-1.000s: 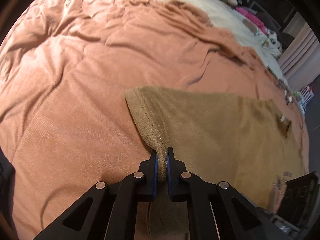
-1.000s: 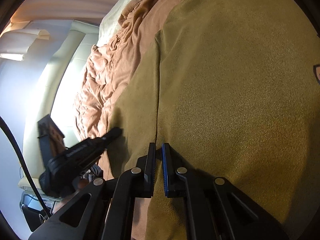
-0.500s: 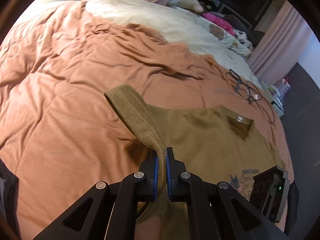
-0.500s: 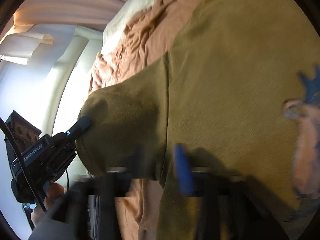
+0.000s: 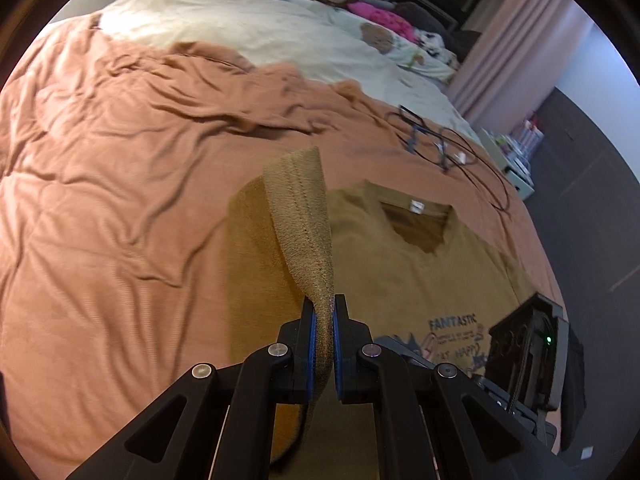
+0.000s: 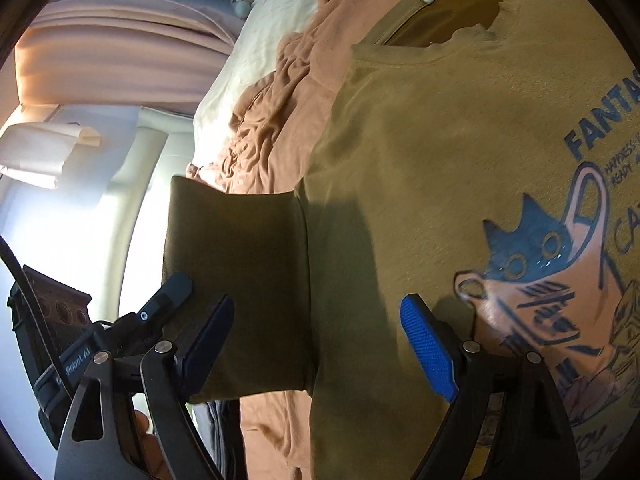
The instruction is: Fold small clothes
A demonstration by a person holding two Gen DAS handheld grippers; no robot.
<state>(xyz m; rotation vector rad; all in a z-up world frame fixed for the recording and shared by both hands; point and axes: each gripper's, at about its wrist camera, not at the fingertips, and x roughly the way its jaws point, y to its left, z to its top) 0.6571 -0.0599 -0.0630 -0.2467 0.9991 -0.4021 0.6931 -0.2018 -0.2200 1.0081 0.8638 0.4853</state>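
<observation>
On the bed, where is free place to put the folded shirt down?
Free: the wide orange bedsheet left of the olive-brown cotton T-shirt, up to the cream blanket. Crowded: the black cable tangle beyond the collar, and the toys on the far blanket.

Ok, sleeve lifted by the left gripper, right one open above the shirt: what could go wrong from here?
1. The left gripper pinches only the hem of the sleeve; the narrow bite might slip mid-fold.
2. The right gripper is open and holds nothing, so the t-shirt body is unpinned and may drag or bunch on the wrinkled orange blanket.
3. Black cables lie near the collar; shifted fabric could snag them.
</observation>
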